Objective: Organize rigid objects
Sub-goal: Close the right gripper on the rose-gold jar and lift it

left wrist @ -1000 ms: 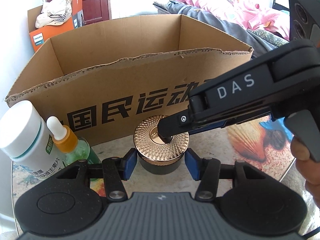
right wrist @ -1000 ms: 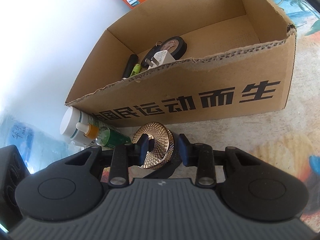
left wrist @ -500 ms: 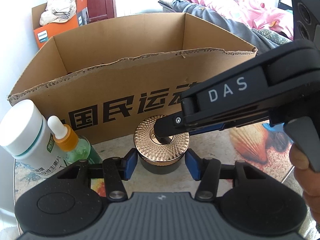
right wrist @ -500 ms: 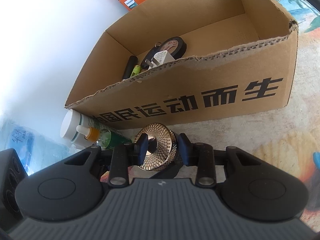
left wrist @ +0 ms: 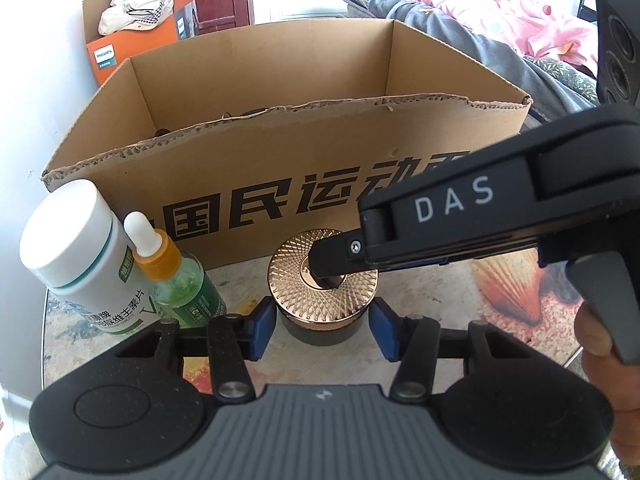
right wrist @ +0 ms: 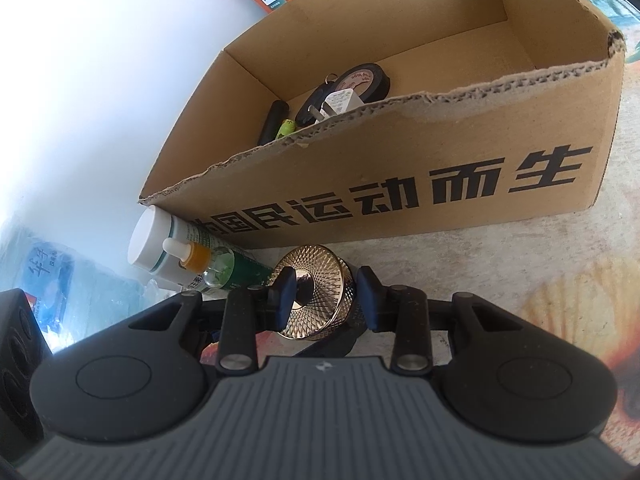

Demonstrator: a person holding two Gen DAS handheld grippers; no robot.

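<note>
A round jar with a gold patterned lid (left wrist: 296, 280) and dark body stands on the table in front of an open cardboard box (left wrist: 280, 160). My left gripper (left wrist: 323, 330) is open, its blue pads on either side of the jar's body with small gaps. My right gripper (right wrist: 326, 294) reaches in from the right above the lid (right wrist: 320, 280), open, one finger over the lid's centre. The right gripper's body shows in the left wrist view (left wrist: 460, 216). The box holds a tape roll (right wrist: 366, 78), a white plug (right wrist: 340, 102) and a dark stick.
A white-capped bottle (left wrist: 76, 252) and a green dropper bottle (left wrist: 176, 280) stand left of the jar. An orange Philips box (left wrist: 132, 52) and bedding (left wrist: 500, 32) lie behind. A black speaker (left wrist: 618, 40) is at the right. The table's edge runs close on the left.
The right gripper has drawn back a little to the right and risen over the lid. The left gripper and the jar have hardly moved.
</note>
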